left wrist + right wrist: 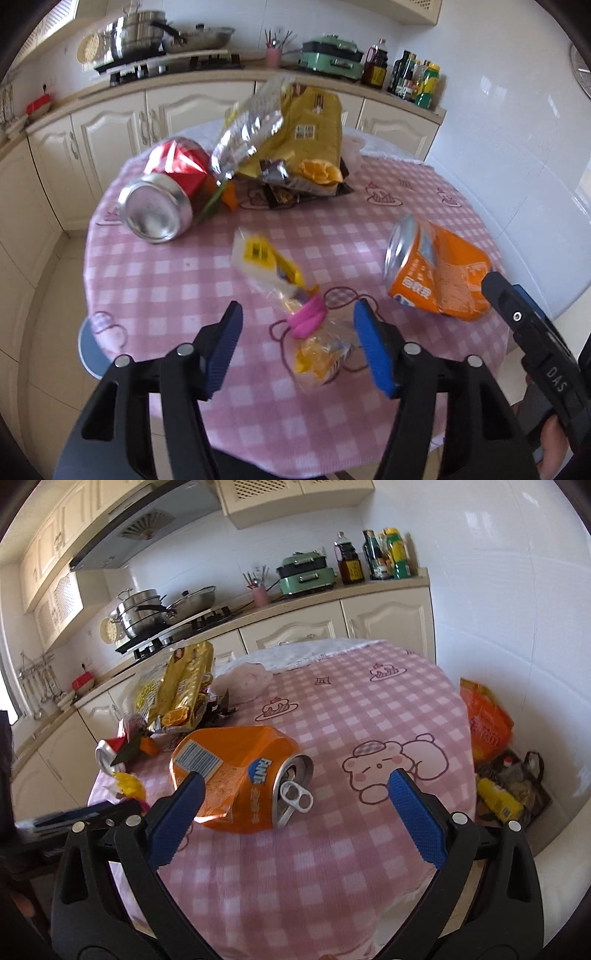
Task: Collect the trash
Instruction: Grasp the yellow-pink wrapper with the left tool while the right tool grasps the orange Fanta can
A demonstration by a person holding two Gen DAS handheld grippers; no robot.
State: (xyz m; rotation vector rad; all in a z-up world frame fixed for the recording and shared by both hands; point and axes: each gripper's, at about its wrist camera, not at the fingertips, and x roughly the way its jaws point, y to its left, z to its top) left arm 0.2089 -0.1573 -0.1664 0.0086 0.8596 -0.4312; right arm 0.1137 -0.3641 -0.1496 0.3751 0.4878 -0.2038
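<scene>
Two grippers hang over the round table with the pink checked cloth (155,280), and both have their blue fingers spread wide with nothing in them. Between the fingers of the left gripper (297,347) lies a clear crinkly wrapper with pink and yellow bits (314,339). Just ahead of the right gripper (295,801) lies a dented orange drink can (240,775) on its side, close to its left finger. Far ahead of the left gripper sit a squashed red can (162,195) and a yellow snack bag (314,136).
</scene>
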